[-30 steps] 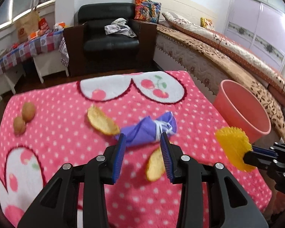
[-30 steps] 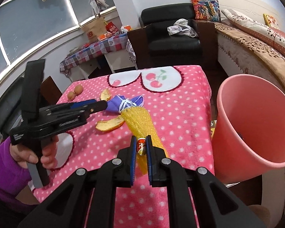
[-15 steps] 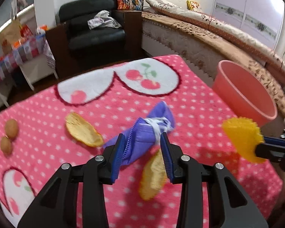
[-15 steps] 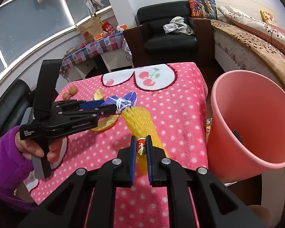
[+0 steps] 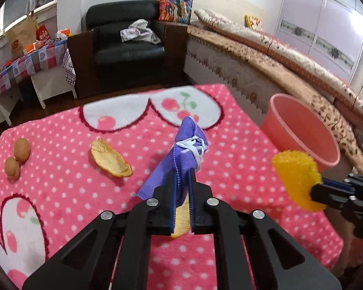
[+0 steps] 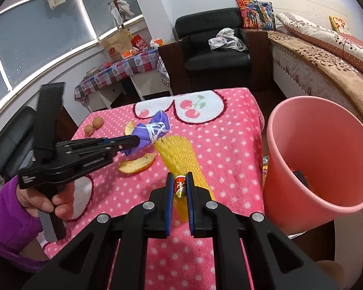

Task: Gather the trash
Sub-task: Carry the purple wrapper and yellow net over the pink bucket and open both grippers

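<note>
A bedroom scene: a worktop covered by a fluffy pink blanket with white polka dots and white cherry-print patches fills the foreground, and the pink bucket beside it serves as the landmark for everything else. Nearest the bucket, the right tool is clenched on the red-labelled end of a yellow foam fruit net, which juts out over the blanket just beside the bucket's rim. A small dark object lies inside the bucket; it is too small to identify. Farther from the bucket, the left tool, gripped by a hand in a purple sleeve, is clamped on a purple cloth bundle tied with white string; the bundle looks lifted clear of the blanket. Directly under that tool lies an orange peel, partly hidden between its fingers in the left wrist view. A second orange peel rests on the blanket farther again from the bucket. At the blanket's edge farthest from the bucket sit two small brown round things, touching each other. Beyond the worktop, behind the bucket, stand a black armchair with crumpled clothing on its seat, a checked-cloth side table, and a long bed with a patterned cover.
</note>
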`<state>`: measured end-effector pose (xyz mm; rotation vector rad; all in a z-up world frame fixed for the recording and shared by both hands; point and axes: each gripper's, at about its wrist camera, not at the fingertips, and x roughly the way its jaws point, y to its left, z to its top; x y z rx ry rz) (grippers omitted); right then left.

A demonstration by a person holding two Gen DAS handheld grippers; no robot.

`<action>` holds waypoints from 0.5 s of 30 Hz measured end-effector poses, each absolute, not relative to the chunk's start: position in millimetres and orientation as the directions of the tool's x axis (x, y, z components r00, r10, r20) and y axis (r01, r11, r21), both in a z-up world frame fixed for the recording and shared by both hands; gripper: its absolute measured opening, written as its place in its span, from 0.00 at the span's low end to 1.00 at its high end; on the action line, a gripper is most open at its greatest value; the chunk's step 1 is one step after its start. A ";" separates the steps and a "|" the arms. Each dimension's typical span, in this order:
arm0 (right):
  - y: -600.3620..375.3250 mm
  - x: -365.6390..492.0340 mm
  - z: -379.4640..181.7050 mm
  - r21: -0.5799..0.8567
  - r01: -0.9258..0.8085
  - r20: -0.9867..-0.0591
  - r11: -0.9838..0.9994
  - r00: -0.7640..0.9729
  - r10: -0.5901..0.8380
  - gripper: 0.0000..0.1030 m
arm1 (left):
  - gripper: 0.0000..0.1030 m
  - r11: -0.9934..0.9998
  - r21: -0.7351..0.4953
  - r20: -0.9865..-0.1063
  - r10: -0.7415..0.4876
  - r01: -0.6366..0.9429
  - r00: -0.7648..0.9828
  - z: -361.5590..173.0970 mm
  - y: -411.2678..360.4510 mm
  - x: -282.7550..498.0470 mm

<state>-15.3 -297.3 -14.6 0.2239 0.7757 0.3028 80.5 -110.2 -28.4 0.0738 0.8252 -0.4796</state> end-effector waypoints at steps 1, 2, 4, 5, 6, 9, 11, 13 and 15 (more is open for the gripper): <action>-298.1 -16.0 -13.2 0.311 -0.184 -0.646 0.932 0.679 0.349 0.09 | 0.08 0.890 -0.126 -0.715 -0.388 0.438 0.581 -24.2 -110.5 78.6; -299.0 -16.6 -11.5 0.315 -0.183 -0.639 0.931 0.685 0.351 0.09 | 0.08 0.888 -0.135 -0.707 -0.397 0.440 0.585 -18.9 -111.2 75.3; -301.3 -17.6 -8.0 0.317 -0.180 -0.627 0.931 0.697 0.349 0.09 | 0.08 0.883 -0.147 -0.693 -0.414 0.445 0.591 -9.9 -112.5 69.6; -302.5 -18.0 -5.7 0.319 -0.180 -0.620 0.931 0.703 0.348 0.09 | 0.08 0.880 -0.154 -0.685 -0.423 0.450 0.593 -5.5 -113.8 66.6; -303.7 -18.5 -4.3 0.318 -0.179 -0.616 0.931 0.707 0.347 0.09 | 0.08 0.875 -0.160 -0.677 -0.434 0.456 0.595 -0.8 -116.0 63.4; -309.0 -20.4 3.4 0.308 -0.171 -0.599 0.936 0.730 0.331 0.09 | 0.08 0.867 -0.169 -0.659 -0.453 0.468 0.601 9.6 -123.1 57.5; -313.1 -20.3 8.6 0.299 -0.163 -0.589 0.940 0.743 0.317 0.09 | 0.08 0.864 -0.174 -0.648 -0.462 0.473 0.605 15.2 -128.3 55.0; -318.7 -21.9 13.7 0.289 -0.152 -0.578 0.945 0.759 0.299 0.09 | 0.08 0.857 -0.187 -0.633 -0.479 0.480 0.609 22.2 -134.6 51.2; -327.1 -24.0 19.9 0.287 -0.135 -0.563 0.948 0.777 0.281 0.09 | 0.08 0.849 -0.206 -0.619 -0.498 0.487 0.608 28.9 -140.0 48.7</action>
